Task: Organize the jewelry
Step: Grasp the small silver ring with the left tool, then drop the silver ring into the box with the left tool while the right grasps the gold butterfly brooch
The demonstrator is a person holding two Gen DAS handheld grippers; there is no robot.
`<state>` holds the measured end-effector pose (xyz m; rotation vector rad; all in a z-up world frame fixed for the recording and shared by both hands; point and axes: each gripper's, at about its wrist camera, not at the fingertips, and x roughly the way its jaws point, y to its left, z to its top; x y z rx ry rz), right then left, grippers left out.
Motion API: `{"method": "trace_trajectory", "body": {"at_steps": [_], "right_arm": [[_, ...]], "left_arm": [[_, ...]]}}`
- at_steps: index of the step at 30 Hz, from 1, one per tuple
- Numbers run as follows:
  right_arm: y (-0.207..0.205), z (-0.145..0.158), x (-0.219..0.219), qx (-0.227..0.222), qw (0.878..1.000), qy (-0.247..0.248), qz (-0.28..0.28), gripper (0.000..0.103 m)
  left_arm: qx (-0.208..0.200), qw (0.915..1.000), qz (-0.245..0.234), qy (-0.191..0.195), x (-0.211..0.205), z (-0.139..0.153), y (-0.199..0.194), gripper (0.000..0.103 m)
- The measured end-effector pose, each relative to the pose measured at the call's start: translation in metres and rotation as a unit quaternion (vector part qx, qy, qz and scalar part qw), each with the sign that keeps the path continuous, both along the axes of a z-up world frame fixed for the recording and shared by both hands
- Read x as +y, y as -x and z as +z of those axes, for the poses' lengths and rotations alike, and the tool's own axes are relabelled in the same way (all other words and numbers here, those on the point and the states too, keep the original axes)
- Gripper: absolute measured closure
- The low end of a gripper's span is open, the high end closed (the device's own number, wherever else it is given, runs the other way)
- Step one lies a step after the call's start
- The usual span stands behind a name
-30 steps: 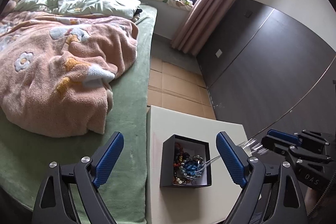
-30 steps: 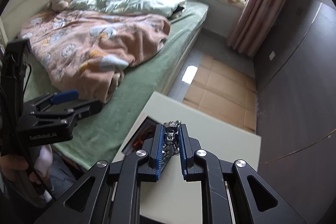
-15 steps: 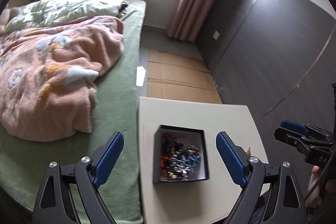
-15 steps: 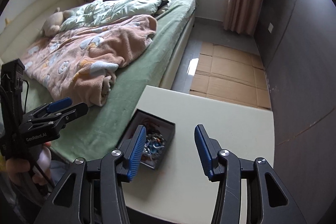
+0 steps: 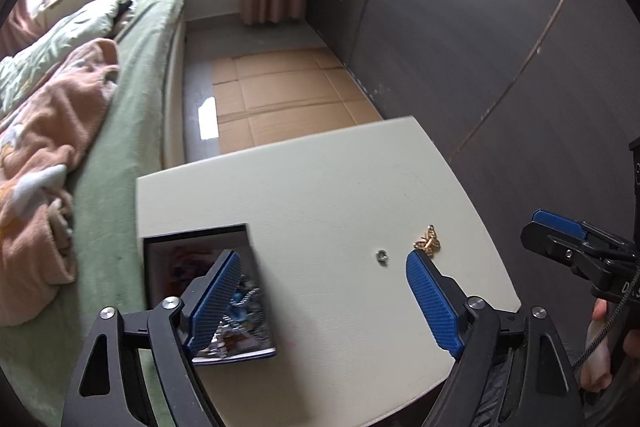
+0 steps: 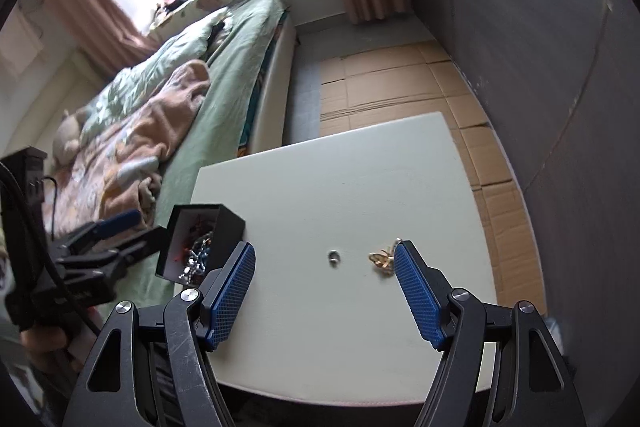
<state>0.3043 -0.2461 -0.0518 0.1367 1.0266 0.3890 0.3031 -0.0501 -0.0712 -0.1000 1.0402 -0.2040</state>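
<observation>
The table (image 6: 360, 187) has a smooth, matt cream top, and on it lie a shiny silver metal ring (image 6: 333, 256) and a glossy gold-coloured butterfly piece (image 6: 382, 259). The box (image 6: 228, 227) looks like matt black card, holding glinting beads (image 6: 196, 259) of mixed colours. Both the left gripper (image 5: 324, 303) and the right gripper (image 6: 326, 291) have matt black frames, bright metal screw heads and blue pads (image 6: 416, 291) with a fine cross-hatched grip texture.
</observation>
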Motion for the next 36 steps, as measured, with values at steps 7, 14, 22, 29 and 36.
{"method": "trace_trajectory", "body": {"at_steps": [7, 14, 22, 29, 36], "right_arm": [[-0.003, -0.038, -0.050, 0.022, 0.998, -0.034, -0.049, 0.031], [-0.015, -0.072, -0.073, 0.041, 0.997, -0.031, -0.060, 0.031], [-0.023, -0.086, -0.095, 0.043, 0.996, -0.018, -0.070, 0.031], [-0.021, -0.087, -0.103, 0.041, 0.996, -0.009, -0.075, 0.031], [-0.027, -0.094, -0.084, 0.053, 0.997, 0.001, -0.053, 0.032]], "left_arm": [[0.064, 0.9976, -0.016, -0.020, -0.046, -0.042, -0.029, 0.042], [0.106, 0.9939, -0.010, -0.029, -0.067, -0.079, -0.045, 0.053], [0.124, 0.9896, -0.031, -0.066, -0.096, -0.103, -0.056, 0.066], [0.132, 0.9877, -0.041, -0.074, -0.104, -0.116, -0.054, 0.091], [0.123, 0.9901, -0.043, -0.052, -0.082, -0.096, -0.054, 0.092]]}}
